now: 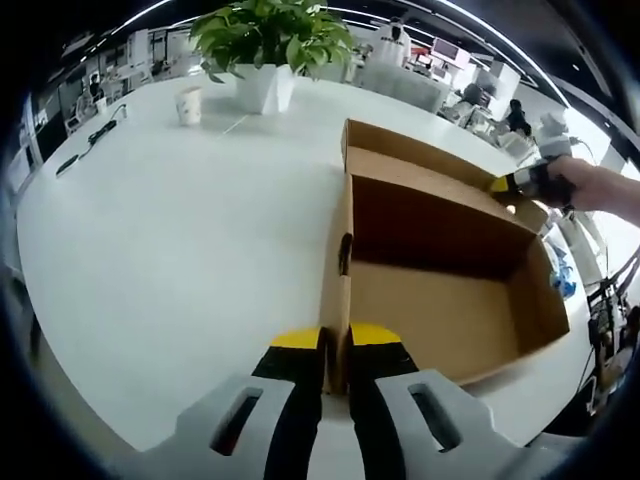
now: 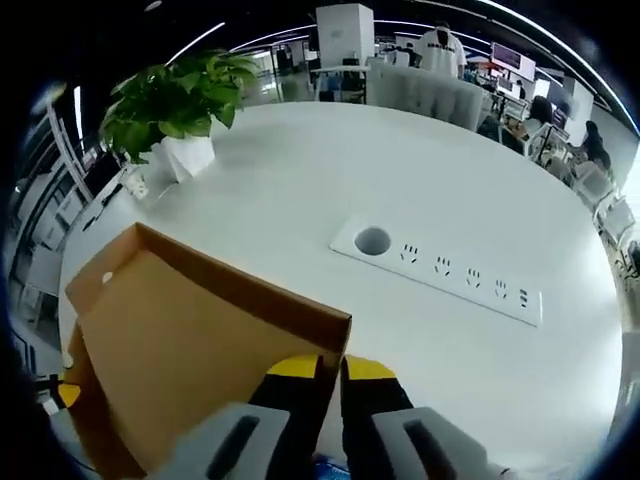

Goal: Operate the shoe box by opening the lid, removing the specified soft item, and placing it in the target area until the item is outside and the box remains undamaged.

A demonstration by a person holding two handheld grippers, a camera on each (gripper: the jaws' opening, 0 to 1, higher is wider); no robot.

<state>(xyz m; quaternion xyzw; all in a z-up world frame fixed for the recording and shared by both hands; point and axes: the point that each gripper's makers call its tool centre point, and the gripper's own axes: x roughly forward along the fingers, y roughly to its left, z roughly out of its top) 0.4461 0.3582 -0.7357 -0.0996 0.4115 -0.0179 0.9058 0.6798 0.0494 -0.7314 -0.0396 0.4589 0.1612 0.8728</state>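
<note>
The brown cardboard shoe box [image 1: 440, 300] lies open on the white table, and its inside shows bare cardboard. My left gripper [image 1: 336, 340] is shut on the box's near side wall. The lid [image 1: 420, 160] stands raised at the far side. A hand holds my right gripper [image 1: 518, 186] at the lid's far corner. In the right gripper view the lid [image 2: 190, 330] spreads out to the left, and my right gripper [image 2: 330, 368] is shut on its edge. A blue and white thing [image 1: 560, 272] lies just past the box's right wall; what it is I cannot tell.
A potted plant [image 1: 265, 50] and a paper cup [image 1: 189, 104] stand at the table's far side, with cables [image 1: 90, 140] to the left. A socket panel [image 2: 440, 270] is set into the table [image 2: 420, 180]. People sit at desks behind.
</note>
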